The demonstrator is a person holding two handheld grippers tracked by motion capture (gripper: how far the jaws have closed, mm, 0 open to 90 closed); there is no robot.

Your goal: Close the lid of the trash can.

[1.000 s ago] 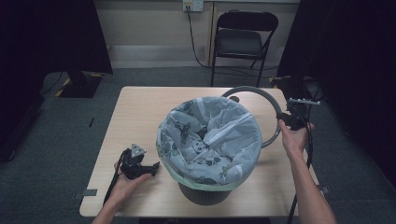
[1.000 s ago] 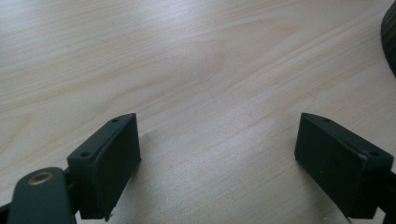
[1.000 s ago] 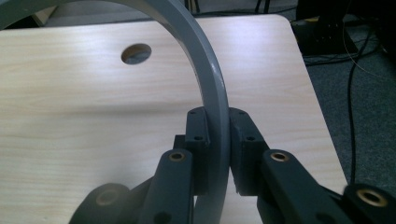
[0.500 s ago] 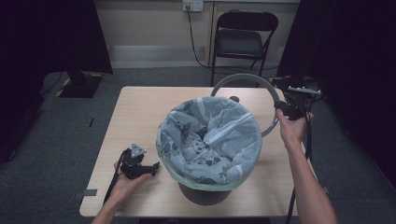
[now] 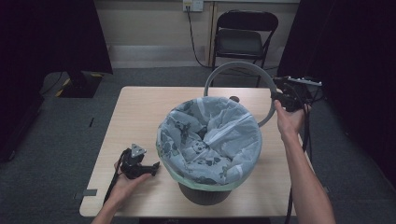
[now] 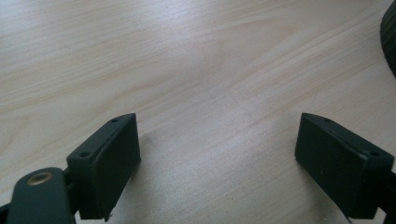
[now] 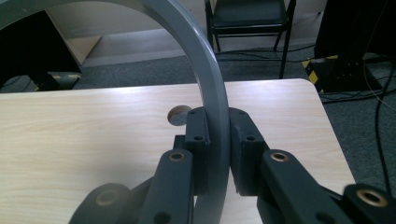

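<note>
Over at 2 o'clock of the bin, my right tool is clamped on the grey ring — jaws pinch its rim from both sides, as the right gripper view shows. Ring is lifted off the surface, tilted up on edge, its near arc hanging just past the bin's far right rim. Bag liner is draped over the bin mouth, folded out all round, pale green edge showing at the front.

My left tool lies at 8 o'clock of the bin, resting on the surface with jaws spread wide and nothing between them. Only a sliver of the bin's dark wall sits at the far right of that view.

Step in hand, as I read it: carrying the ring across to seat it over the lined bin, so it locks the liner down.

Next move calls for:
- levelling the ring from near-vertical to flat
- centring it over the bin mouth — it's offset toward 1 o'clock now
- lowering evenly so the liner isn't dragged inward or bunched on one side

Single-point grip on the rim means the far side may sag; left tool is free and could steady the opposite arc or hold the bin. Risk: ring catching the liner fold and pulling it off.
</note>
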